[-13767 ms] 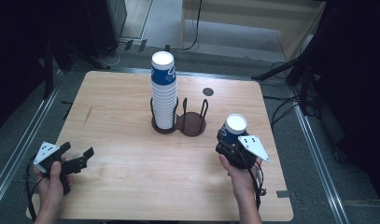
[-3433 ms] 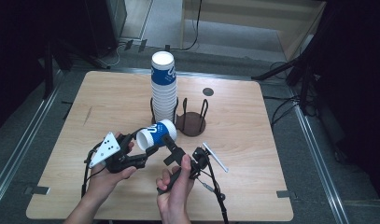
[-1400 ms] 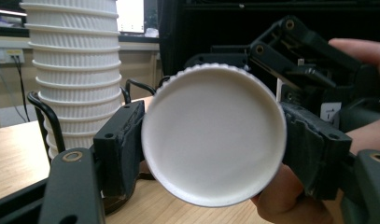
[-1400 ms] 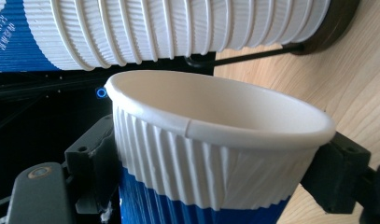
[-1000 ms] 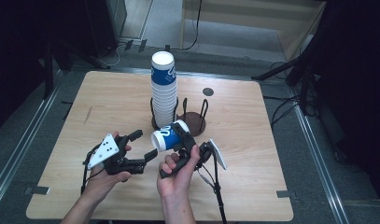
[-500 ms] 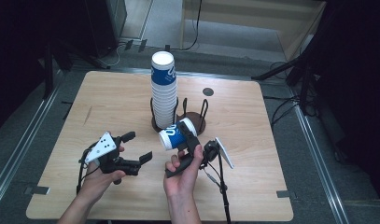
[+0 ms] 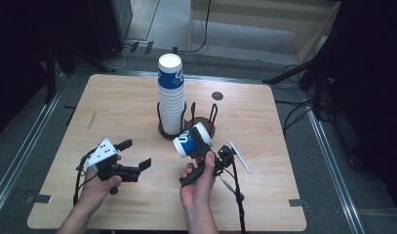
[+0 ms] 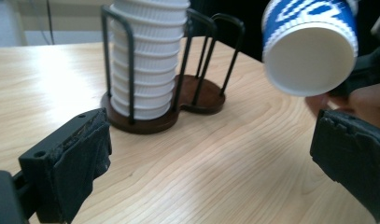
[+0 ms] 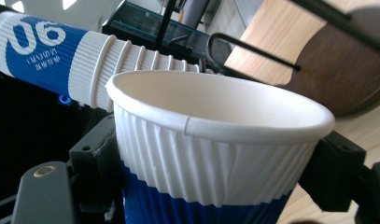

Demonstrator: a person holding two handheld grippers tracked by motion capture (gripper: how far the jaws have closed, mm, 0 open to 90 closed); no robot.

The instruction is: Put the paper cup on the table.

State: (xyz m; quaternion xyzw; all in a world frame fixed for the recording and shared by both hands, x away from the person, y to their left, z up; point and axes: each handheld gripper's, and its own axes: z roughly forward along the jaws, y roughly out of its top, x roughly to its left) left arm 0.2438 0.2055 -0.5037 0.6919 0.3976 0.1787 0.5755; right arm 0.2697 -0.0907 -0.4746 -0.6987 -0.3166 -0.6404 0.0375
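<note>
The wooden surface (image 7: pixel 137 112) carried a tall stack of cups (image 7: pixel 170 95) in a dark two-ring holder (image 7: pixel 206 127) at about 12 o'clock from the hands. From the high view, the empty second ring of that holder sat just at 1 o'clock of the stack, and a loose cup (image 7: pixel 192 140) lay tilted on its side in the right tool (image 7: pixel 198 146), near the holder's front edge. The right gripper view showed what the high view could not: the jaws pressed on either side of the cup's ribbed white wall, its open mouth facing the camera. The left gripper view showed the cup's flat base at 2 o'clock and the left tool (image 7: pixel 135 155) spread wide, empty, above the surface. Half a second earlier the cup had sat slightly farther from the holder, and the left tool had been nearer the cup.
</note>
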